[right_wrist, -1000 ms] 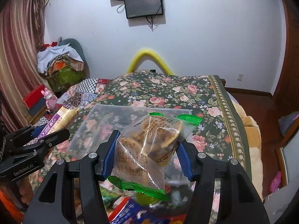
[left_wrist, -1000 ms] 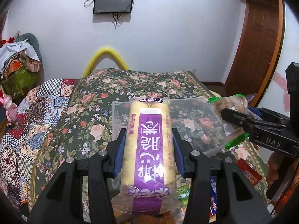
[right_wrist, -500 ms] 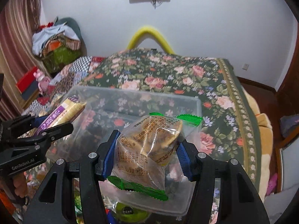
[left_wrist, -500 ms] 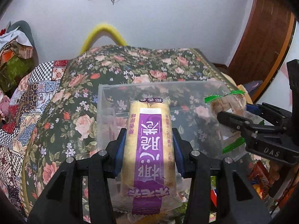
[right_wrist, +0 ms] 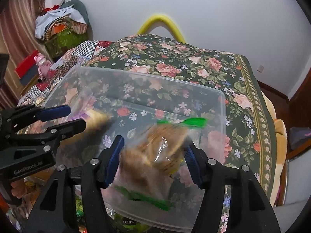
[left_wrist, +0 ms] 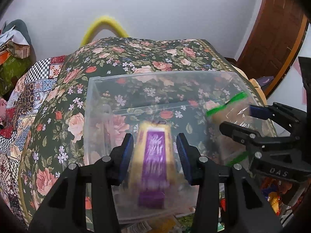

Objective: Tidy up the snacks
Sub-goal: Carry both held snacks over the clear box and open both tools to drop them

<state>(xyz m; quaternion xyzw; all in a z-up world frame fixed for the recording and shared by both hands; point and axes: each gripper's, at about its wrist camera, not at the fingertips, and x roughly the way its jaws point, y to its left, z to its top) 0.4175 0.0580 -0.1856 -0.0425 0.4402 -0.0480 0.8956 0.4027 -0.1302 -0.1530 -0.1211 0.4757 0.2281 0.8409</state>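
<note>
A clear plastic bin (left_wrist: 93, 104) stands on the floral bedspread; it also shows in the right wrist view (right_wrist: 221, 104). My left gripper (left_wrist: 154, 147) has its jaws spread a little wider than the long yellow and purple snack pack (left_wrist: 153, 163), which is blurred and lies inside the bin. My right gripper (right_wrist: 153, 151) is over the bin's right side with the clear, green-edged cookie bag (right_wrist: 157, 155) blurred between its jaws; whether the pads touch it is unclear. The right gripper shows in the left view (left_wrist: 252, 120), the left gripper in the right view (right_wrist: 64, 118).
The floral bedspread (left_wrist: 136, 58) covers the bed beyond the bin. More snack packets (left_wrist: 272, 198) lie in front of the bin, bottom right. A patchwork quilt (left_wrist: 29, 89) is at the left. A wooden door (left_wrist: 272, 29) is at the far right.
Both grippers dropped forward and down over the bin. The left jaws spread apart and the yellow and purple pack slid down into the bin. The cookie bag is now blurred.
</note>
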